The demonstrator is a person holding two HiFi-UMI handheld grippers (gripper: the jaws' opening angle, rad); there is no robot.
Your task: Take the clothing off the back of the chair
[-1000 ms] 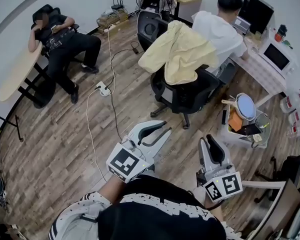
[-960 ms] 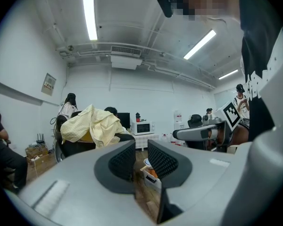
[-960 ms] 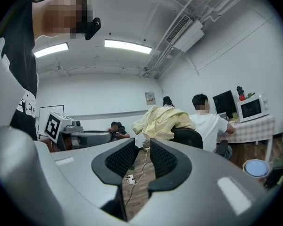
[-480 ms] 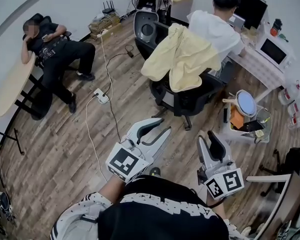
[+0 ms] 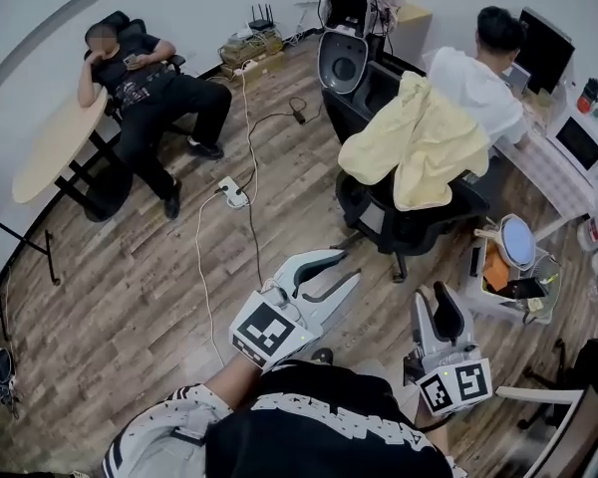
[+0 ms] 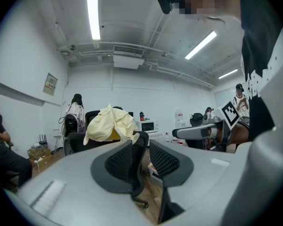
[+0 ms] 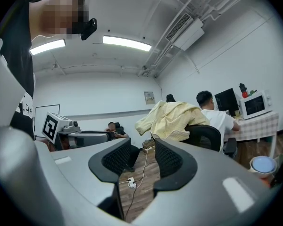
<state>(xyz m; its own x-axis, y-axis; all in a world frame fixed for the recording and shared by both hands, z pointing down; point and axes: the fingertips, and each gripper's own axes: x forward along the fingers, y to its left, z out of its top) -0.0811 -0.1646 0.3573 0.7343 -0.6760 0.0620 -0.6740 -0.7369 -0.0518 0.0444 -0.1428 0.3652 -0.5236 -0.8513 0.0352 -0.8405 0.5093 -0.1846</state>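
L gripper, R gripper level, jaws just opening, empty.

The wood-plank floor carries a white power strip and a black office chair.

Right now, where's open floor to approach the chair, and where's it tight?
Bare floor between the power strip and the chair. Bigger bare patch left of the strip, this side of the table. Tight right of the chair: basket, desk, seated person.
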